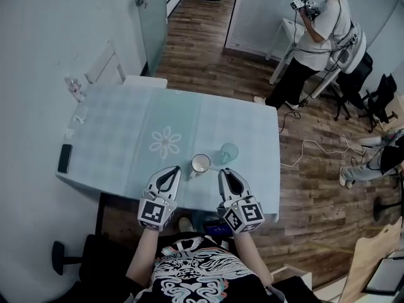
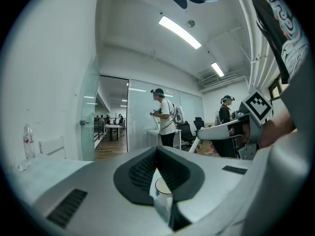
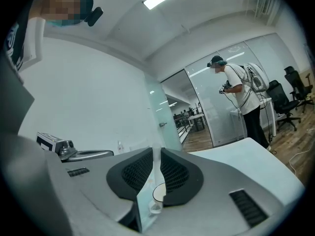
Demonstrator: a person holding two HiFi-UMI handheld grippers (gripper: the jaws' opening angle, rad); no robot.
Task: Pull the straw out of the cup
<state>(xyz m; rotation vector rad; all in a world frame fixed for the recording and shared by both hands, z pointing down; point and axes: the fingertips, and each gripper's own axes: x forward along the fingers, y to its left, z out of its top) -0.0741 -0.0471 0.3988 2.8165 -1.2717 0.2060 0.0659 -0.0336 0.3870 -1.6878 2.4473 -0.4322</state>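
Note:
A white cup (image 1: 201, 163) stands near the table's front edge, between the tips of my two grippers. In the right gripper view a clear straw (image 3: 155, 181) stands upright between the pads, in front of the cup (image 3: 160, 193), and my right gripper (image 3: 156, 167) is shut on it. The straw is too small to make out in the head view, where the right gripper (image 1: 223, 172) sits just right of the cup. My left gripper (image 1: 177, 169) is just left of the cup with its jaws together. Its own view shows the left gripper (image 2: 157, 167) shut, and the cup (image 2: 163, 186) shows beyond the jaws.
A teal cup (image 1: 229, 151) stands right behind the white one. A small pale object (image 1: 191, 173) lies by the cup's left side. A phone (image 1: 64, 158) and a bottle (image 1: 74, 88) sit at the table's (image 1: 113, 131) left. A person (image 1: 312, 36) stands beyond the far right corner.

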